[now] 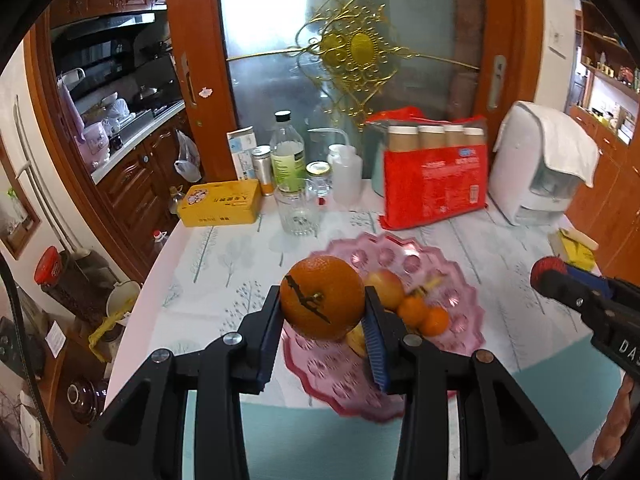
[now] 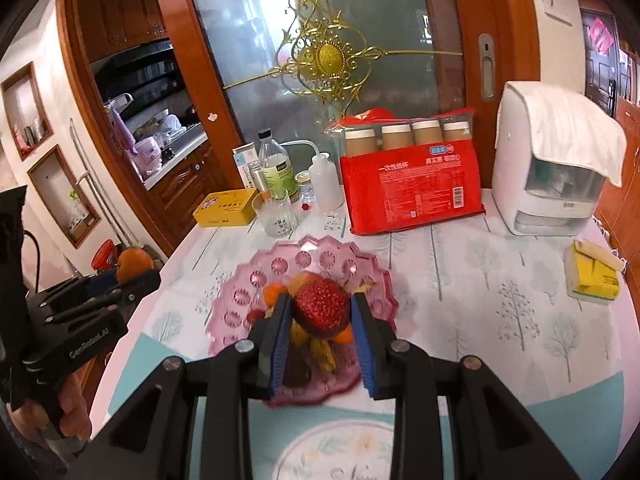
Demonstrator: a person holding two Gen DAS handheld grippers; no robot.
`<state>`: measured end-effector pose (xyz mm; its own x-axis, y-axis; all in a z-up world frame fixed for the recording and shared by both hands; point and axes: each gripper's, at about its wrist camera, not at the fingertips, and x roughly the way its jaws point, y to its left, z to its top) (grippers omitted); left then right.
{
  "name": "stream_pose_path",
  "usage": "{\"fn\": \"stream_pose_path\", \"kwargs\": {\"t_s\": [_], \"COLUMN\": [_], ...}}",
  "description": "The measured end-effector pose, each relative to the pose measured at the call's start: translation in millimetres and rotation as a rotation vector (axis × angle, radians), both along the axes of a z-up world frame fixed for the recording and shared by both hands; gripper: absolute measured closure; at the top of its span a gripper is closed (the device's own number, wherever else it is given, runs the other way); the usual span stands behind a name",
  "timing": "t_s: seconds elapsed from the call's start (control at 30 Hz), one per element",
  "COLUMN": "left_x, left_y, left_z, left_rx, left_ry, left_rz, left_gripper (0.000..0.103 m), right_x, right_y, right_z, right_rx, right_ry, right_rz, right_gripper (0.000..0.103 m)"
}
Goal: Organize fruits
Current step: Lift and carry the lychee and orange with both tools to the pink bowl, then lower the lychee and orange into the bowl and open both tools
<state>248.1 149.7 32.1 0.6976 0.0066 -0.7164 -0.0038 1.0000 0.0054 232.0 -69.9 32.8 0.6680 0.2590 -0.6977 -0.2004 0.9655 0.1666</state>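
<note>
Holding fruit, left: the left gripper (image 1: 323,322) has its two blue pads pinching a large orange (image 1: 322,297), one pad on each side; the fruit sits between the fingertips, above the near edge of the pink plate (image 1: 464,322).
Holding fruit, right: the right gripper (image 2: 320,322) pinches a red strawberry-like fruit (image 2: 321,307) in the same way, also over the pink plate (image 2: 240,300), a little nearer than its centre.
Beyond the fingers: on the plate I see an apple (image 1: 385,289) and two small oranges (image 1: 425,314) just behind the left fingertips; something yellow lies under them.
Step in hand: both fruits seem lifted clear of the plate, so I judge this as the carrying part of the sorting, with both grips already made.
Next move: each fruit needs a place to go, and a slow lowering before the pads let go, because the orange is round and can roll.
Farther away: a glass (image 1: 298,212), bottles, a yellow tin (image 1: 219,203), a red pack of paper cups (image 2: 412,188) and a white appliance (image 2: 552,160) stand at the back of the table (image 2: 500,280).
Hard to see: no second bowl or tray is in view, so the destination I cannot tell; the plate is blurred, and the fruits under the right fingers are mostly covered.
</note>
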Motion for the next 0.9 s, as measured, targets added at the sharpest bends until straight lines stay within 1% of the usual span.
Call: {"fn": "stream_pose_path", "kwargs": {"t_s": [0.1, 0.2, 0.37, 0.47, 0.6, 0.73, 0.9], "left_x": [22.4, 42.6, 59.9, 68.9, 73.8, 75.7, 73.8], "left_y": [10.8, 15.7, 12.2, 8.6, 5.1, 0.0, -5.2], "left_z": [-14.8, -41.7, -84.9, -110.2, -133.7, -151.5, -158.8], "left_rx": [-0.012, -0.017, -0.004, 0.000, 0.005, 0.015, 0.034], "left_ry": [0.037, 0.095, 0.177, 0.226, 0.273, 0.309, 0.320], "left_rz": [0.014, 0.018, 0.001, -0.016, -0.032, -0.049, -0.064], "left_gripper": [0.066, 0.066, 0.066, 0.066, 0.066, 0.066, 0.065], "right_x": [17.7, 32.5, 48.7, 55.1, 62.2, 65.7, 68.9], "right_y": [8.4, 14.9, 23.4, 27.0, 32.3, 37.8, 40.5], "right_z": [-17.4, -43.1, -87.0, -105.0, -121.0, -129.9, -138.3], "right_rx": [-0.016, -0.028, -0.047, -0.051, -0.060, -0.080, -0.079], "right_ry": [0.033, 0.088, 0.181, 0.222, 0.252, 0.265, 0.298], "right_rz": [-0.018, -0.029, -0.043, -0.048, -0.049, -0.046, -0.042], "right_gripper": [0.073, 0.073, 0.073, 0.073, 0.073, 0.073, 0.072]}}
